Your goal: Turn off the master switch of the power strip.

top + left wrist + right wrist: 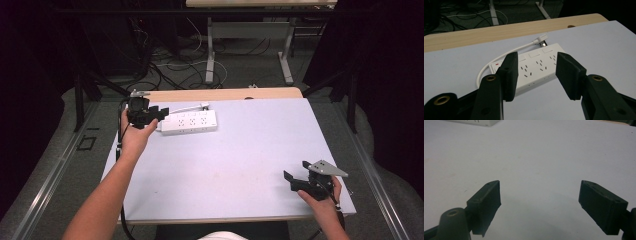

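A white power strip (190,122) lies flat at the back left of the table, its white cord looping round to a plug (204,105) just behind it. My left gripper (161,111) hovers at the strip's left end, pointing along it. In the left gripper view the strip (534,72) shows between and beyond the two black jaws of the left gripper (537,55), which stand apart and touch nothing; the plug (541,40) rests past it. My right gripper (295,170) sits low near the front right corner. In its own view the right gripper (540,183) is wide open over bare table.
The pale blue tabletop (240,150) has a wooden strip (225,94) along its far edge. Beyond it, on the floor, are loose cables (170,65) and the legs of another table (210,55). Dark space flanks both sides.
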Demonstrator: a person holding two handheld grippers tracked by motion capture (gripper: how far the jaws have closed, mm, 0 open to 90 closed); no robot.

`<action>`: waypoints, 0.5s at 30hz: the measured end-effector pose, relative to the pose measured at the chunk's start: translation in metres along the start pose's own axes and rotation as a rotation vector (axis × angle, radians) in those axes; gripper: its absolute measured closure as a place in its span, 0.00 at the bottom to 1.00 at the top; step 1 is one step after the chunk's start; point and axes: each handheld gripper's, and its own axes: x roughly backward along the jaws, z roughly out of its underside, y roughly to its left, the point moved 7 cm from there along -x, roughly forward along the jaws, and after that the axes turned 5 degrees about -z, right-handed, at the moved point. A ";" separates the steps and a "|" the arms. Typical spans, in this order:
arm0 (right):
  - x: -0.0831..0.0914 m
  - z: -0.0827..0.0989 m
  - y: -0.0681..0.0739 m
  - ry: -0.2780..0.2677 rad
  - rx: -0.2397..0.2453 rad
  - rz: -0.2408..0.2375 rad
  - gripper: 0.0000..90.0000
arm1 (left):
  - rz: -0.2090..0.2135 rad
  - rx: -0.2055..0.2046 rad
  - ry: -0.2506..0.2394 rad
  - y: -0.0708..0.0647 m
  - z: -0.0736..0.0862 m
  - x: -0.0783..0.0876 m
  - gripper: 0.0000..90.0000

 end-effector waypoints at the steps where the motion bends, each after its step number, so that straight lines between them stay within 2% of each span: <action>1: 0.000 0.000 0.000 0.001 -0.002 0.000 0.19 | 0.004 0.001 0.006 0.000 0.000 -0.001 0.61; 2: 0.000 0.000 -0.001 -0.001 0.011 0.004 0.19 | 0.000 0.002 0.015 0.001 -0.001 -0.003 0.63; 8: 0.000 0.000 -0.001 -0.002 0.011 0.004 0.19 | -0.018 0.000 0.036 0.003 -0.001 -0.013 0.69; 10: 0.000 0.000 -0.001 -0.002 0.011 0.003 0.19 | -0.043 0.001 0.045 0.004 -0.002 -0.019 0.72; 11: 0.000 0.000 -0.002 -0.001 0.011 0.003 0.19 | -0.049 -0.008 0.052 0.005 -0.002 -0.020 0.74; 15: 0.000 0.000 -0.002 -0.002 0.009 0.004 0.19 | -0.073 -0.004 0.066 0.006 -0.004 -0.026 0.78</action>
